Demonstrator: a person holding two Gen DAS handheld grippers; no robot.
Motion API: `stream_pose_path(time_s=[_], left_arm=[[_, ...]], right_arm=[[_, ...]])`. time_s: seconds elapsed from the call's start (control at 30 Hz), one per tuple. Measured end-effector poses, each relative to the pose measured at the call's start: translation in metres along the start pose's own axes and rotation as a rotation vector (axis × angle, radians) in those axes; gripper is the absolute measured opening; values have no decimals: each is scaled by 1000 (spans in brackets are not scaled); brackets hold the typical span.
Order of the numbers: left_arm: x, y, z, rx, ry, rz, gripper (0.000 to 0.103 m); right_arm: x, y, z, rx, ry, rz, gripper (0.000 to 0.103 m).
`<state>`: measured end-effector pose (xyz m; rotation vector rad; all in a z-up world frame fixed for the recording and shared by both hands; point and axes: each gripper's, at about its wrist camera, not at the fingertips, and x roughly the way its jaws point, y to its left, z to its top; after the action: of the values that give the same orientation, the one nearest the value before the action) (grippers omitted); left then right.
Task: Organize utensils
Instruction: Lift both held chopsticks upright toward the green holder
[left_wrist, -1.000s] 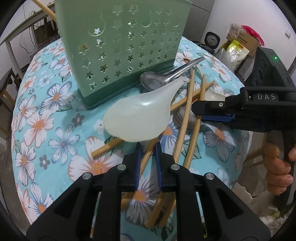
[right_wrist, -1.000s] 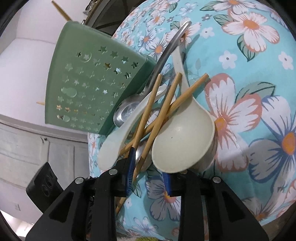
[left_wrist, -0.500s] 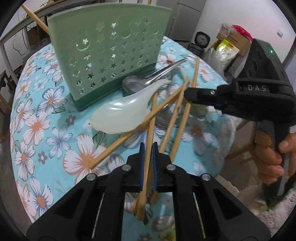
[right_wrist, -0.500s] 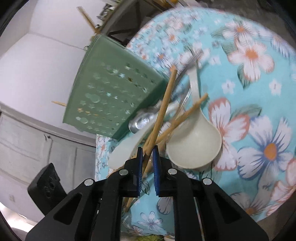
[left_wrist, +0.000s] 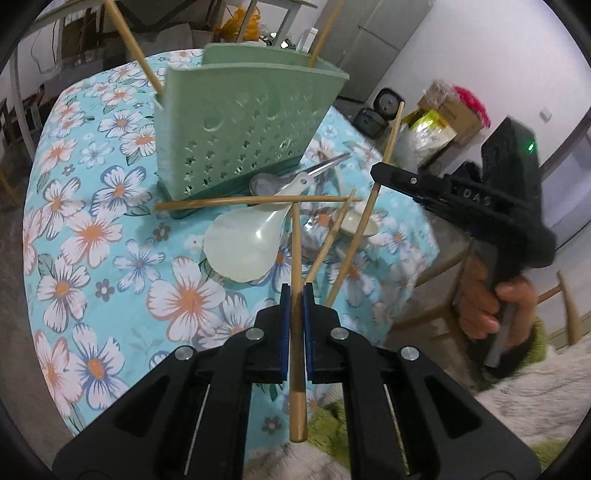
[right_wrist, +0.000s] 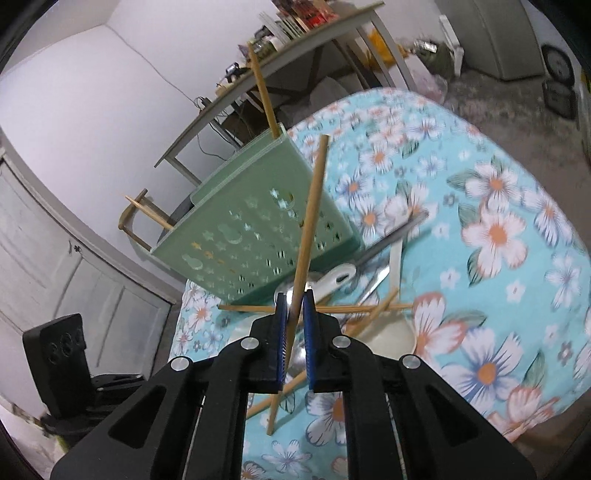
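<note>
My left gripper (left_wrist: 296, 291) is shut on a wooden chopstick (left_wrist: 296, 240), lifted off the floral tablecloth (left_wrist: 92, 229). My right gripper (right_wrist: 294, 299) has its pads pressed on a second chopstick (right_wrist: 310, 206), the jaws closing their last bit. In the left wrist view that gripper (left_wrist: 376, 173) hangs to the right with its chopstick (left_wrist: 389, 140) tilted up. The green star-pierced holder (left_wrist: 240, 125) stands behind, with two chopsticks (right_wrist: 263, 88) sticking out of it. In front of it lie a white rice paddle (left_wrist: 240, 243), a metal spoon (left_wrist: 266, 182) and loose chopsticks (left_wrist: 258, 201).
The table's round edge drops off at the near right, with green-and-white floor covering below. A person's hand (left_wrist: 480, 306) grips the right tool's handle. A cream ladle (right_wrist: 391, 332) lies under the loose chopsticks. Shelving (right_wrist: 295, 48) and boxes (left_wrist: 443, 118) stand beyond the table.
Both grippers shut, each on a chopstick, and rose from the pile with it. The remaining chopsticks shifted; one now lies crosswise in front of the holder.
</note>
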<state>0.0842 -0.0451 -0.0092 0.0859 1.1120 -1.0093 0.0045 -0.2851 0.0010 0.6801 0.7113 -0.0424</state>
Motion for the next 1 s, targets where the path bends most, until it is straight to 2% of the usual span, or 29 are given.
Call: stream_pose_path(time_s=[0.43,0.57,0.63,0.73,0.83,1.0], left_arm=[[-70,11,3,-65,-99,-157,6],[-92,9,10,-61,-171,-207,6],[-104,7,16,-56,-234,-237,6],[-116,6,31,-56,-324,-244,6],[-119,5,46,-52,-365,-228,6],[-116,2,61,-33,-374,-195,6]], right_arm=[[-34,22,28,-109,-127,-14,6],[-47,29,35,-122,-164,-8,6],[-53,33,40,-127,-185,2,6],[-60,38,43,-141,-212,13,6],[-62,41,44,-150,-219,16,6],[-62,42,44,-152,-220,19,6]])
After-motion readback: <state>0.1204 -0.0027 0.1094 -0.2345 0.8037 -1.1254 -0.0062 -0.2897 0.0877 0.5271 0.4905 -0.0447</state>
